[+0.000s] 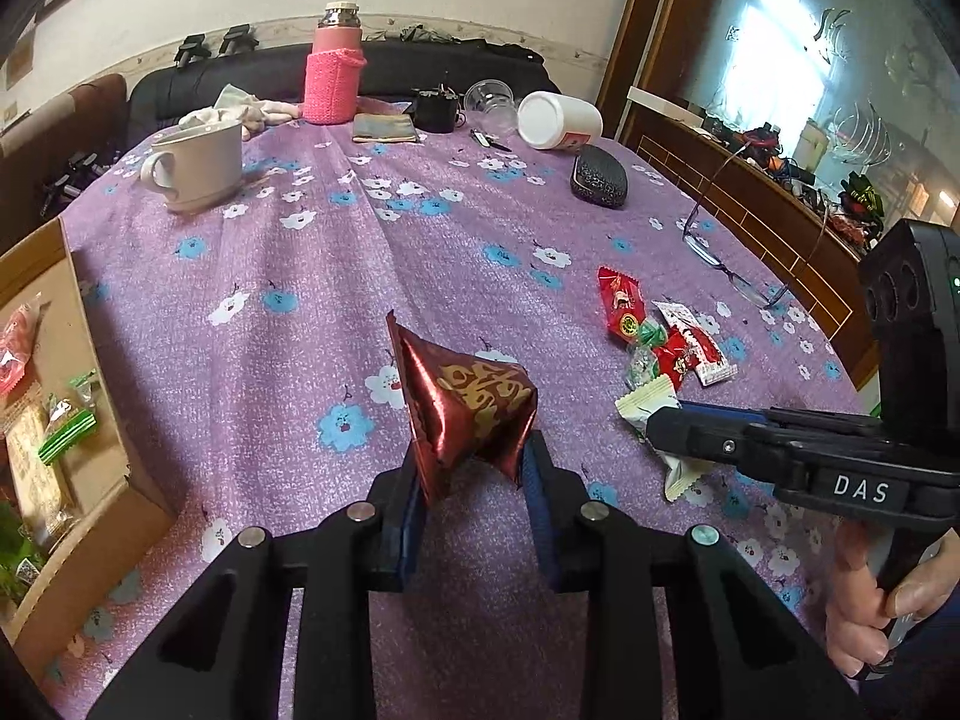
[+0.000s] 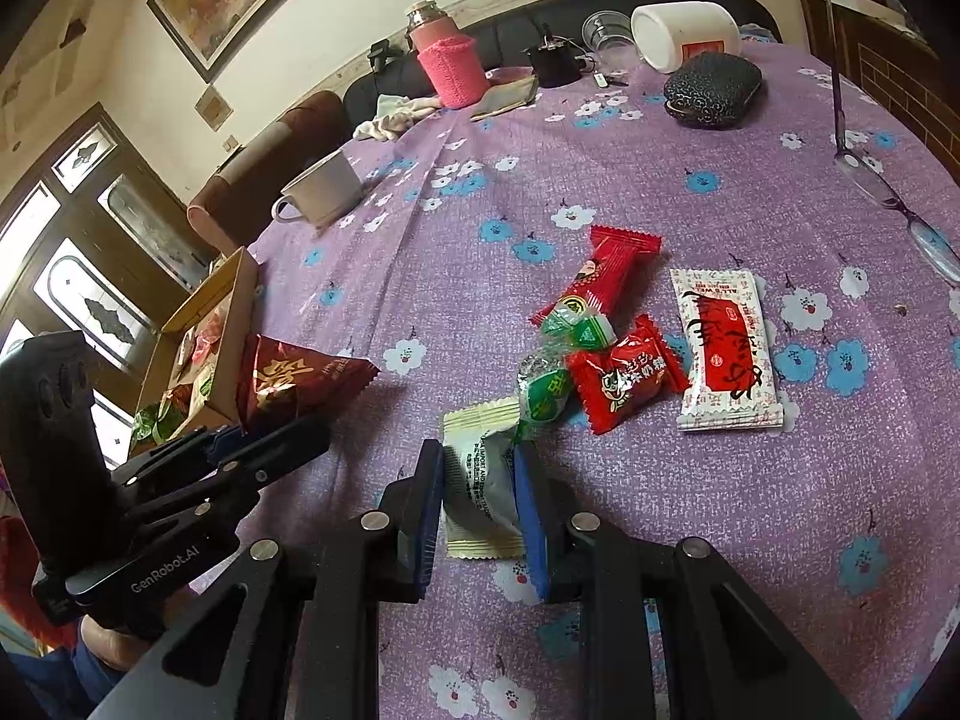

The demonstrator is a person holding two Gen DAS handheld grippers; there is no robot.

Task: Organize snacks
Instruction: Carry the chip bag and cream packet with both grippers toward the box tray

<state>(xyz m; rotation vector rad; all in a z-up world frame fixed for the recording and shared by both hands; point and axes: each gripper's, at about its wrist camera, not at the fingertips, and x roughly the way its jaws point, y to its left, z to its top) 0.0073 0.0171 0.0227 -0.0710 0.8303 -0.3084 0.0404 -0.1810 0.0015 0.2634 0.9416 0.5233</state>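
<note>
My left gripper (image 1: 474, 462) is shut on a dark red foil snack bag with gold print (image 1: 465, 408), held just above the purple flowered cloth; the same bag (image 2: 294, 381) shows in the right wrist view beside the box. My right gripper (image 2: 480, 468) is shut on a pale cream and grey snack packet (image 2: 480, 480) lying on the cloth, seen from the left wrist as a cream packet (image 1: 645, 405). Just beyond lie loose snacks: a long red bar (image 2: 600, 279), a small red packet (image 2: 624, 375), a white and red packet (image 2: 726, 348) and green wrapped candies (image 2: 549, 378).
An open cardboard box (image 1: 99, 498) holding several snacks sits at the table's left edge. Farther back stand a white mug (image 1: 195, 165), a pink-sleeved flask (image 1: 333, 69), a toppled white jar (image 1: 558, 120) and a dark case (image 1: 600, 177). Eyeglasses (image 1: 729, 267) lie at the right.
</note>
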